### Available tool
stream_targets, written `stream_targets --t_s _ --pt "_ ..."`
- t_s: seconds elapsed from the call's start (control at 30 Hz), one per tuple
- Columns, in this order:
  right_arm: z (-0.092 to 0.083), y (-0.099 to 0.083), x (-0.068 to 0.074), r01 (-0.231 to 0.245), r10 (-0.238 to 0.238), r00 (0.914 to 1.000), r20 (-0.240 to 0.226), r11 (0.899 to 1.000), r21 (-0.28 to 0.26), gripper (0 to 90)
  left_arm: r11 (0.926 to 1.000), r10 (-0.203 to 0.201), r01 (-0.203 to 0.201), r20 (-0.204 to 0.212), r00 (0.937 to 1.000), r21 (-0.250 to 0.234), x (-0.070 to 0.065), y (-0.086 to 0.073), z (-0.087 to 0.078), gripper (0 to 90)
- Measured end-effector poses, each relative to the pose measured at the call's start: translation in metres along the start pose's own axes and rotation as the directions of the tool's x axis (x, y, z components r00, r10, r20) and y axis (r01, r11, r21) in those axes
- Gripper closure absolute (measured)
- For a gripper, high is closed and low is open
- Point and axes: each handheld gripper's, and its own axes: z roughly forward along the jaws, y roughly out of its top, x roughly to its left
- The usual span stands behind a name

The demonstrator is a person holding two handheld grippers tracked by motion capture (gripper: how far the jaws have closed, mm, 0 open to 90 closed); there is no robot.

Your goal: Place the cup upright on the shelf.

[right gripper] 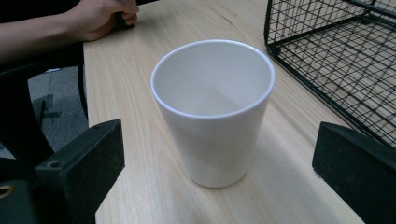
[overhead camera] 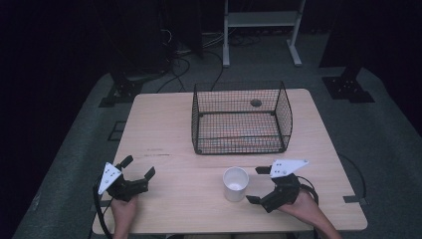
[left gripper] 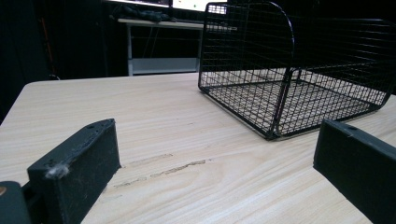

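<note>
Your desk (overhead camera: pixel 164 134) is one light wood top, long axis running left to right. One black wire basket (overhead camera: pixel 241 119) sits on it toward the far edge, a little right of centre, open side up, its long axis parallel to the far edge; nothing can be made out inside it. In your left gripper view the basket (left gripper: pixel 299 79) stands ahead and to the right, well apart from the jaws.

You hold two tongs, one per hand, both near the near edge. Your left gripper (overhead camera: pixel 138 169) is close to the near left corner, pointing toward the far right; its jaws are spread wide with bare wood between them, gripping nothing. Your right gripper (overhead camera: pixel 257 185) is toward the near right corner, pointing left at the cup; jaws equally wide apart and holding nothing.

One white cup (overhead camera: pixel 235 183) stands upright, mouth up, long axis vertical, near the near edge just right of centre. In your right gripper view the cup (right gripper: pixel 213 112) sits between the jaws, touching neither, and looks empty. Your left hand (right gripper: pixel 100 16) rests beyond it.
</note>
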Motion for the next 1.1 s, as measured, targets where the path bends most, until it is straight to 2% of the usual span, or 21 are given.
stream_targets --t_s 0.33,1.1 --pt "0.019 0.003 0.002 0.004 -0.003 0.9995 -0.031 1.0 0.021 1.6 1.0 -0.001 0.001 0.001 1.0 -0.001 0.0 0.0 0.0 0.0" --pt "0.043 0.009 -0.002 0.003 -0.002 0.9997 -0.023 0.999 0.039 1.6 1.0 -0.001 0.001 0.003 1.0 -0.003 0.0 0.0 0.0 0.0"
